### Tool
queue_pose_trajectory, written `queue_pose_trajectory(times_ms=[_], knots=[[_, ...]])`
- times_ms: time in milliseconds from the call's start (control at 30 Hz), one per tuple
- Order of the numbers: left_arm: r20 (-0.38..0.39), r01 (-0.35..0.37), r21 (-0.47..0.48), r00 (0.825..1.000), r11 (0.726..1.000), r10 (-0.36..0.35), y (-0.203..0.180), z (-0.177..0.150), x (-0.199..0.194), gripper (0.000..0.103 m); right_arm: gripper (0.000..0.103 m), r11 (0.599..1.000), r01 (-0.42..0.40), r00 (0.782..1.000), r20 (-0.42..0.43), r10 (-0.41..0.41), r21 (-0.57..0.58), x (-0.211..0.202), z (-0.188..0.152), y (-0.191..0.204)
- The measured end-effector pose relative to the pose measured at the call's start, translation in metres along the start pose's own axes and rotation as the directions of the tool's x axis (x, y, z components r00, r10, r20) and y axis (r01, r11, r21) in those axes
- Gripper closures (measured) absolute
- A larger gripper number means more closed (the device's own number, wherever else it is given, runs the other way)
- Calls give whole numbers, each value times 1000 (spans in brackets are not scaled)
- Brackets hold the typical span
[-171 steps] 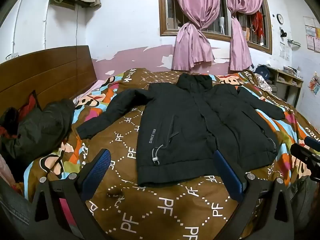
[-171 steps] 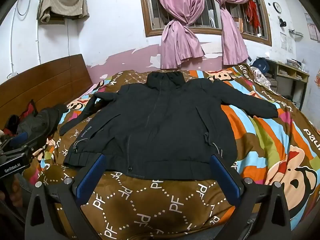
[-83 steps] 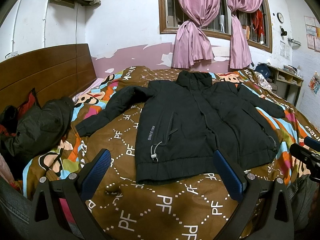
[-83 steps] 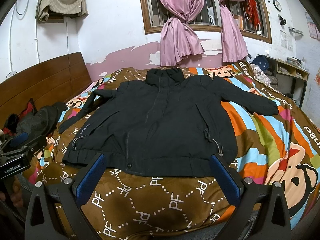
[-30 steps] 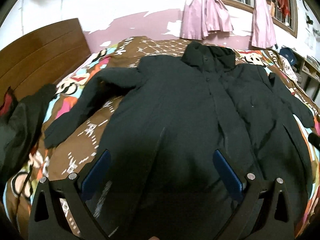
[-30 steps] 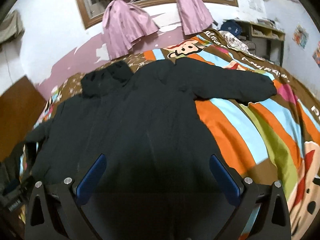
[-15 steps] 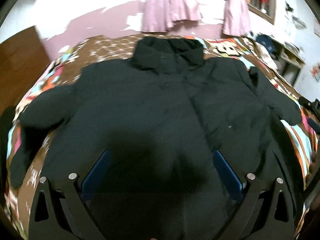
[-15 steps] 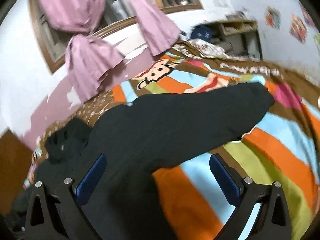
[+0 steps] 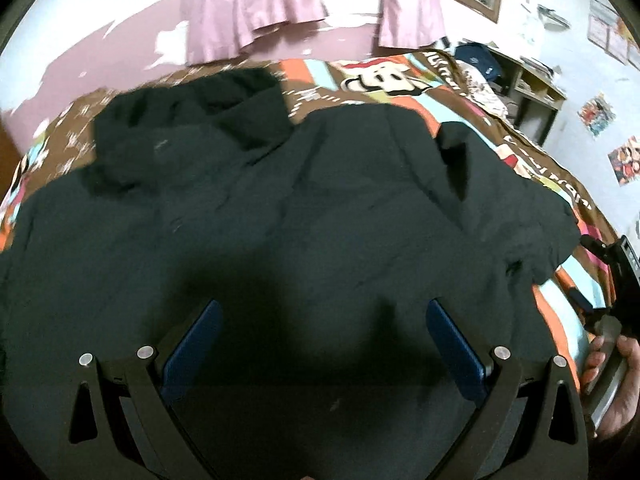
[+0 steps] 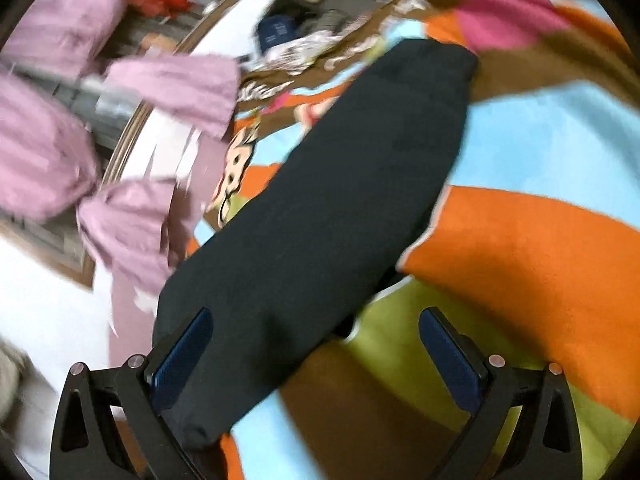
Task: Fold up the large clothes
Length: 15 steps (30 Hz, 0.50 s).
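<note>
1. Left tongs (image 9: 322, 344): blue-padded fingers spread wide, nothing between them. They hang low over the lower middle of the black padded jacket (image 9: 280, 220); contact with the cloth cannot be judged, as the near fabric is in deep shadow.

2. Right tongs (image 10: 316, 354): also spread, empty. The upper part of the jacket's long black right sleeve (image 10: 340, 200) lies between the two fingers; the left pad sits against or just over its edge, but there is no pinch. View is motion-blurred.

3. At the right edge of the left wrist view, a person's hand (image 9: 612, 384) grips the handle of the right tool, just beside the jacket's right side.

4. The jacket lies face up and fully spread on the bed with the multicoloured cartoon-monkey cover (image 10: 540, 280). Body flat. The right sleeve runs outward over the orange and blue stripes, cuff at the far end, well apart from the body. Collar or hood (image 9: 200, 108) is at the far end toward the wall.

5. Beyond the bed: tied pink curtains (image 9: 256, 12) at a window and a wooden shelf unit (image 9: 532, 84).

6. Progress, as judged: no fold is visible anywhere. Nothing is grasped yet. Everything remains: right sleeve in, left sleeve in, then body folded. The right tongs look placed to take the right sleeve first.
</note>
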<state>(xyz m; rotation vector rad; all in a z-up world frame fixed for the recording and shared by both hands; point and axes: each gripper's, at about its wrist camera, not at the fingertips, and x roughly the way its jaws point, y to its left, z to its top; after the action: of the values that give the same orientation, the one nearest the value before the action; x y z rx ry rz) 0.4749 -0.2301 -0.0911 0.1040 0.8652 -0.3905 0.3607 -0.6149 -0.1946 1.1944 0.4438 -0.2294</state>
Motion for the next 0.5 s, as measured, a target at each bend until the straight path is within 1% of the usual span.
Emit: queue_pose_trajectory(times_ms=[33,100,167,200,233,267,300,367,400,433,467,500], knots=[[5,0,8,1000,1000,0,-4,4,5,3,0,999,-26,1000,-4,27,44,3,4,-8],[0,10,8,1000,1000,-10,-10,10,17,3,8,989,-71,997,3,72,130,8,10,-23],[-8,15,9,1000,1000,-14,-13,13,27,3,23,982,-90,996,7,90,168,14,15,-30],[-13,11,12,1000,1000,-11,-14,15,31,3,27,981,-93,996,3,94,171,18,17,-31],[-19,7,14,1000,1000,-7,-14,16,36,3,34,981,-95,995,3,96,168,21,20,-31],[-25,4,12,1000,1000,-4,-15,17,41,3,45,981,-99,995,7,99,166,23,21,-31],[-34,4,9,999,1000,-4,-14,17,46,3,51,981,-106,994,14,106,161,25,23,-30],[-79,14,-2,997,1000,-14,-12,14,59,3,68,983,-107,994,17,106,151,27,24,-29],[-89,18,-5,996,1000,-18,-11,12,62,3,75,984,-106,994,23,104,146,28,24,-29],[-89,19,-6,996,1000,-20,-11,12,64,3,86,984,-109,994,35,105,144,26,25,-28],[-90,19,-4,996,1000,-19,-11,11,64,3,91,984,-111,993,44,106,140,24,25,-28],[-93,15,0,996,1000,-15,-11,10,65,3,92,985,-114,993,53,108,131,21,26,-25]])
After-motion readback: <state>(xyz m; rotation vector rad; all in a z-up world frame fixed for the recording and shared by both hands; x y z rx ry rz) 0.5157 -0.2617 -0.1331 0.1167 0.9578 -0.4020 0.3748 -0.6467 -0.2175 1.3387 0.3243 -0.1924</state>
